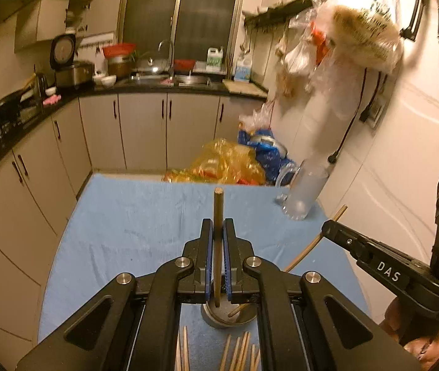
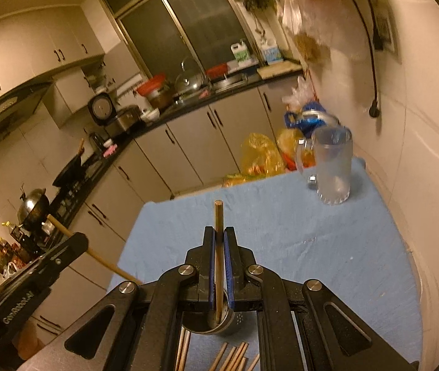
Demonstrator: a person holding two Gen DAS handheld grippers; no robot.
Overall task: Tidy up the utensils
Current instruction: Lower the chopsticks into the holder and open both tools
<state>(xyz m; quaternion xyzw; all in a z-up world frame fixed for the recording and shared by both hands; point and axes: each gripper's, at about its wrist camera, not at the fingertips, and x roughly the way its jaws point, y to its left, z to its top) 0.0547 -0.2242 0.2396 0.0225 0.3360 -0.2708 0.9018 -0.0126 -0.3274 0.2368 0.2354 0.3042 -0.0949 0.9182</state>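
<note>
**Two chopsticks held above the metal cup**

While each gripper is clamped narrow on a single chopstick, the left gripper (image 1: 218,225) holding the dark chopstick (image 1: 218,216) and the right gripper (image 2: 218,235) its own stick (image 2: 218,219), both lower tips hang at the metal cup (image 1: 228,317) near the blue cloth's (image 1: 126,222) near edge. A tilted stick could catch the rim and tip the cup. Loose chopsticks (image 1: 238,352) are cut off below; the cup's contents are mostly hidden by the fingers.

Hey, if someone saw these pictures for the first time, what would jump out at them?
Each pair of tongs is shut on one wooden chopstick: the left tongs and the right tongs, above a blue cloth. A metal holder stands just below, loose chopsticks lie in front, and a frosted mug stands at the far right corner.
</note>
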